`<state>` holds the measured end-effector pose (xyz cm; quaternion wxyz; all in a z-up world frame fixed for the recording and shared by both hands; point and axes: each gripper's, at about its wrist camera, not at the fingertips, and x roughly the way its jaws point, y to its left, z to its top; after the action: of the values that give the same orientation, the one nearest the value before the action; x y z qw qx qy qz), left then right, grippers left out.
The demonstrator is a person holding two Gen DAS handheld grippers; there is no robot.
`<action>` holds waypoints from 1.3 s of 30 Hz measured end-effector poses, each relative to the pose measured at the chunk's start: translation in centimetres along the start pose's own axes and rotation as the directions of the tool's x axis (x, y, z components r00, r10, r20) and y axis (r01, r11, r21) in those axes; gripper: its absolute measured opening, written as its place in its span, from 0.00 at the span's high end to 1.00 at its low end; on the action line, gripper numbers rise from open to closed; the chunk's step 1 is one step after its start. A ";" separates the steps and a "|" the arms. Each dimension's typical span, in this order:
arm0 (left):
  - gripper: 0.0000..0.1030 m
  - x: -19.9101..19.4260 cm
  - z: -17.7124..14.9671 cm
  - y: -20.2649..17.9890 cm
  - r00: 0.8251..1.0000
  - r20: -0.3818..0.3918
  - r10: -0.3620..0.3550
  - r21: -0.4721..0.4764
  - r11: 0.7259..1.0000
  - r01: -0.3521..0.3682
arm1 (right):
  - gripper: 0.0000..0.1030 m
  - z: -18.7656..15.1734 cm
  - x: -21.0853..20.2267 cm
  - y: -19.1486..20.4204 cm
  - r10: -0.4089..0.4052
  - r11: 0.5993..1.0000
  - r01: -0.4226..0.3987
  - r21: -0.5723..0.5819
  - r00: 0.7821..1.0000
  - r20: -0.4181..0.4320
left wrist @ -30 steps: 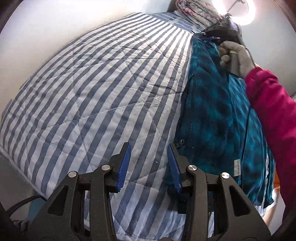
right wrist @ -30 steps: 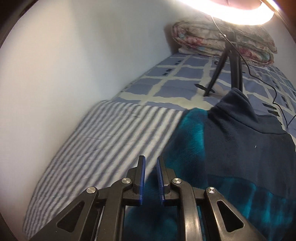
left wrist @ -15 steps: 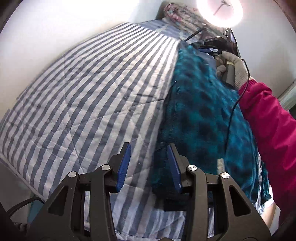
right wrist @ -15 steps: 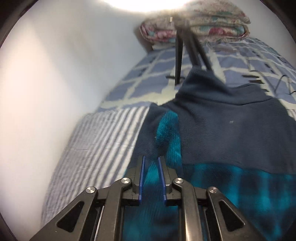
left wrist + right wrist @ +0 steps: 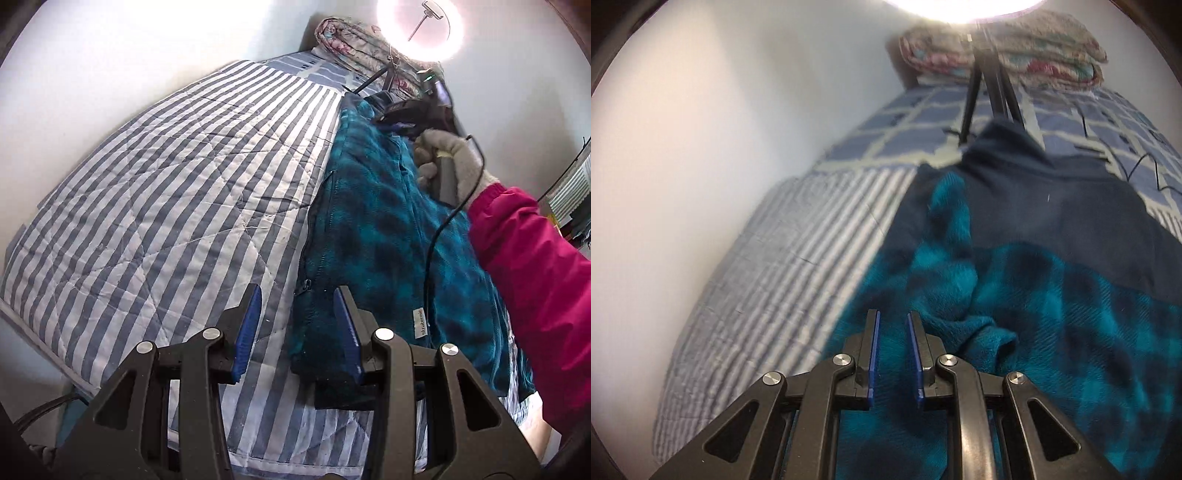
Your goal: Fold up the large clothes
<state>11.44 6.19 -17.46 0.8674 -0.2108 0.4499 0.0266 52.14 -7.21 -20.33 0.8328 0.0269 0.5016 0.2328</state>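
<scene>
now a teal and dark blue fleece jacket lies along the right side of a bed, on a blue and white striped quilt. the left gripper hovers over the jacket's near hem, its jaws spread; the right-hand jaw sits against the edge of the hem, and nothing is pinched between them. the zipper edge of the jacket runs up from there along the quilt.

farther up, a gloved hand in a pink sleeve holds the right gripper near the jacket's collar. from its own camera, the right gripper has its jaws only narrowly apart, with teal fleece seen below the gap; no cloth is clamped. a dark blue collar panel lies beyond.

a tripod stands on a checked blue sheet past the collar, under a bright ring light. folded floral bedding is stacked at the head of the bed.
</scene>
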 end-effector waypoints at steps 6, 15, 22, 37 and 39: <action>0.60 0.1 0.0 0.1 1.000 -0.017 -0.002 0.008 1.000 0.003 | 0.89 -0.9 1.5 -1.1 -0.013 1.000 0.014 0.027 1.000 -0.019; 0.60 -2.1 0.6 -0.2 0.997 0.073 0.011 0.070 0.997 -0.016 | 0.88 -1.0 -9.5 1.7 -0.007 1.000 0.009 -0.015 0.996 0.089; 0.60 -3.6 0.4 0.7 0.995 0.102 0.008 0.109 0.994 -0.019 | 0.86 -4.3 -23.2 4.5 -0.006 0.999 0.016 -0.044 0.979 0.201; 0.43 -9.4 1.0 -6.6 0.977 0.096 -0.193 0.327 0.933 0.152 | 0.77 -20.3 -45.4 4.2 -0.130 0.991 0.132 0.018 0.930 0.343; 0.35 -10.0 1.4 -8.4 0.970 0.081 -0.231 0.363 0.913 0.187 | 0.66 -22.7 -46.9 3.3 -0.170 0.985 0.165 0.045 0.922 0.349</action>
<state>8.52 0.58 -5.96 0.9148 -0.0966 0.3683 -0.1346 13.50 -28.04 7.99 0.9256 0.0312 0.3469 0.1484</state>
